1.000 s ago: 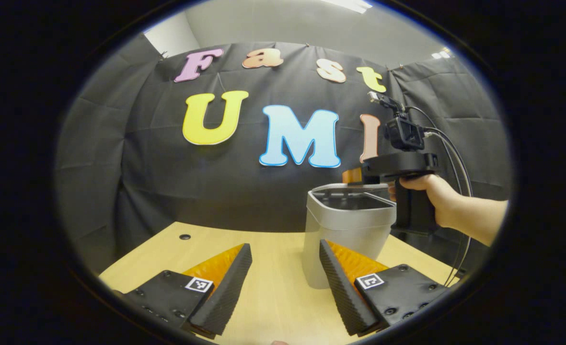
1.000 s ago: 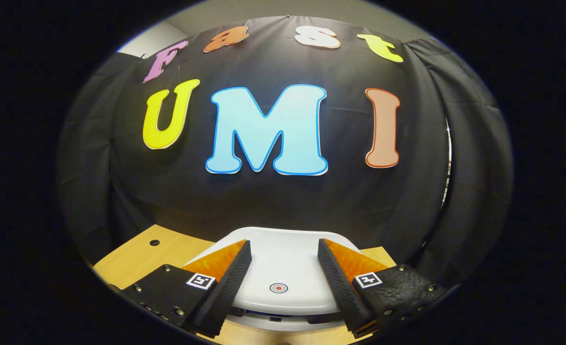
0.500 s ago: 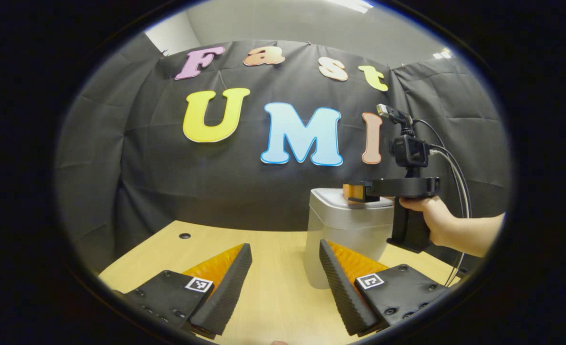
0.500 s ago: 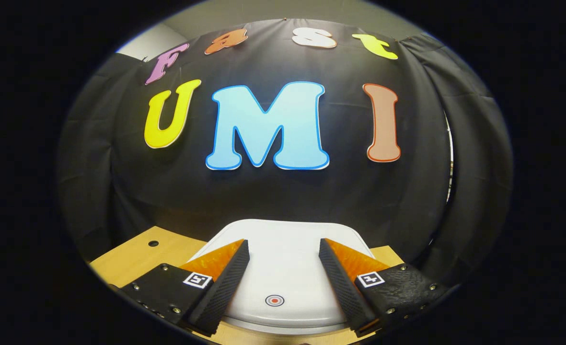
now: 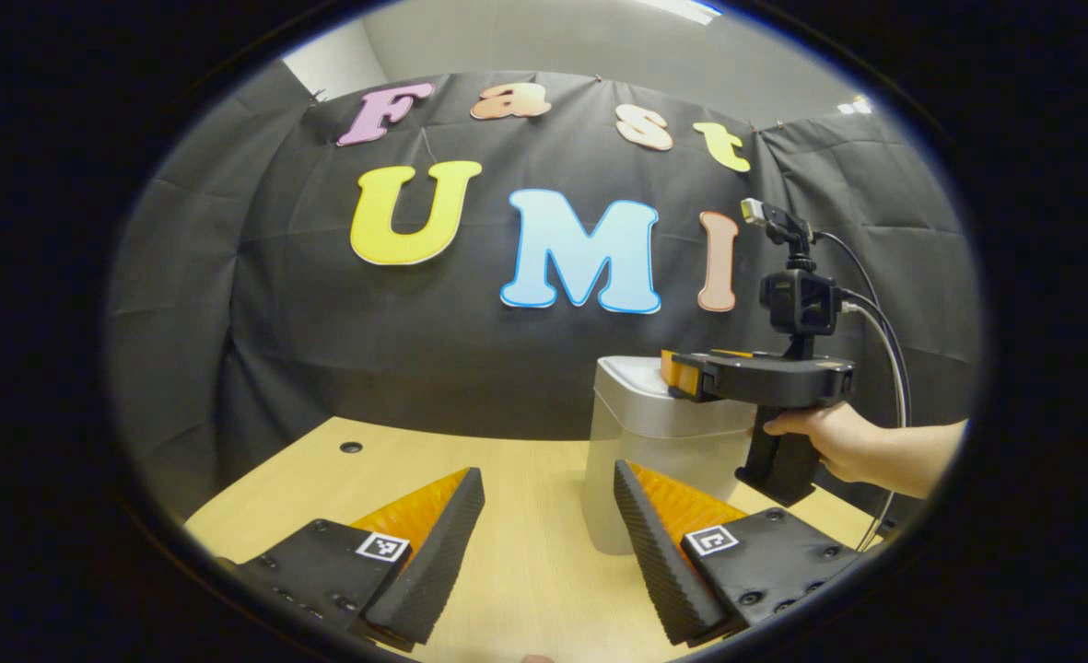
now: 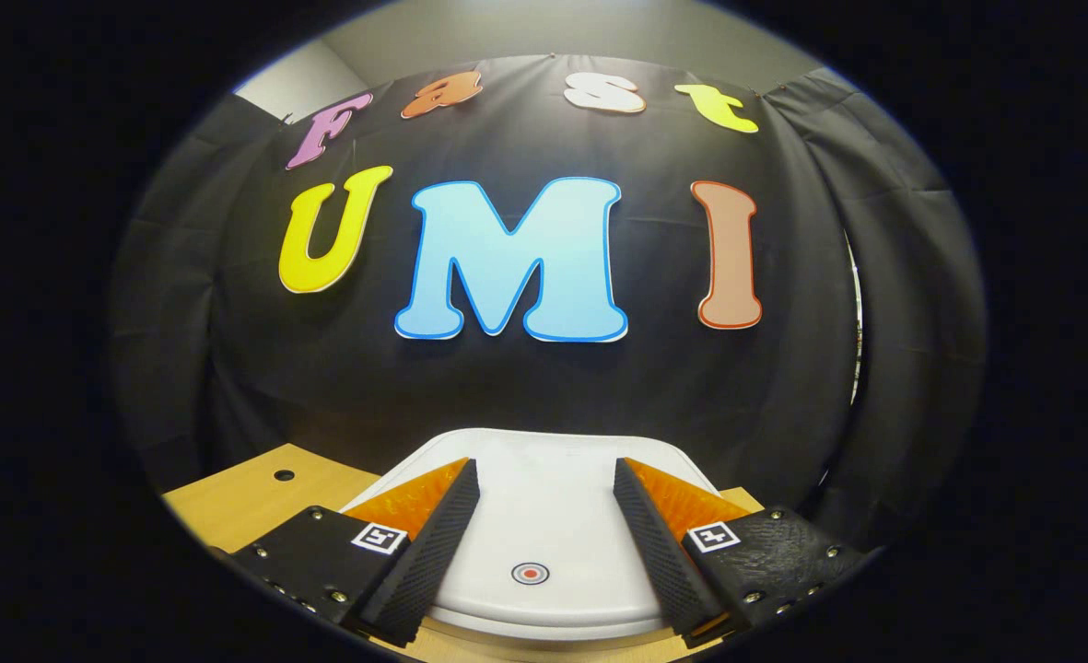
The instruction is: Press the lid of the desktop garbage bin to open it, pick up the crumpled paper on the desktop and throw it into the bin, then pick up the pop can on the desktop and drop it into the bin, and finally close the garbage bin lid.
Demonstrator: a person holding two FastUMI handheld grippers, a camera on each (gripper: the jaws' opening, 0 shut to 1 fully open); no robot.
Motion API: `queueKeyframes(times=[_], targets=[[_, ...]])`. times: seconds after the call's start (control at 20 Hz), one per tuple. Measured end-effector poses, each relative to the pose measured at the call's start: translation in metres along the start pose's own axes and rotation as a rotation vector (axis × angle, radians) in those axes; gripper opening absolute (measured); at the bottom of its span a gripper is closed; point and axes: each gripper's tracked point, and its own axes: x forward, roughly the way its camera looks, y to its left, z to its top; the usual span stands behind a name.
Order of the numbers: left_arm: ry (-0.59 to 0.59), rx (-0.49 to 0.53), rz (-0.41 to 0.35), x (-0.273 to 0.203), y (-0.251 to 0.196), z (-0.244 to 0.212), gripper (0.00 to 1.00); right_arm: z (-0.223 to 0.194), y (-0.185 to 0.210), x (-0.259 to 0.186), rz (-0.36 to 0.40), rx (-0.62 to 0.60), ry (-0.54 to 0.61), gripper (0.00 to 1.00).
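Bin point(image 5: 654, 442) base behind left tool point(image 5: 544, 543)

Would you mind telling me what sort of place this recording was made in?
Most likely a small recording booth for tabletop tasks: black cloth wall as backdrop, a light wooden desk, and a desktop garbage bin on it.

even overhead light, heavy fisheye warp

ceiling fixtures point(image 5: 682, 7) lit the booth evenly from above. the bin lid point(image 6: 544, 516) was bright white but kept its detail, shadows on the table point(image 5: 525, 552) stayed soft, focus held sharp, and straight lines curved toward both views' edges.
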Motion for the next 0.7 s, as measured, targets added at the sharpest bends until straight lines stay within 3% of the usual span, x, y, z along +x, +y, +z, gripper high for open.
queueKeyframes(times=[0.55,0.7], targets=[[-0.016,0.016,0.045,-0.012,-0.015,0.012,0.91,0.000,0.000,0.000,0.009,0.027,-0.025,0.96],[-0.022,0.017,0.069,-0.027,-0.021,0.016,0.96,0.000,-0.002,-0.005,0.003,0.022,-0.026,0.95]])
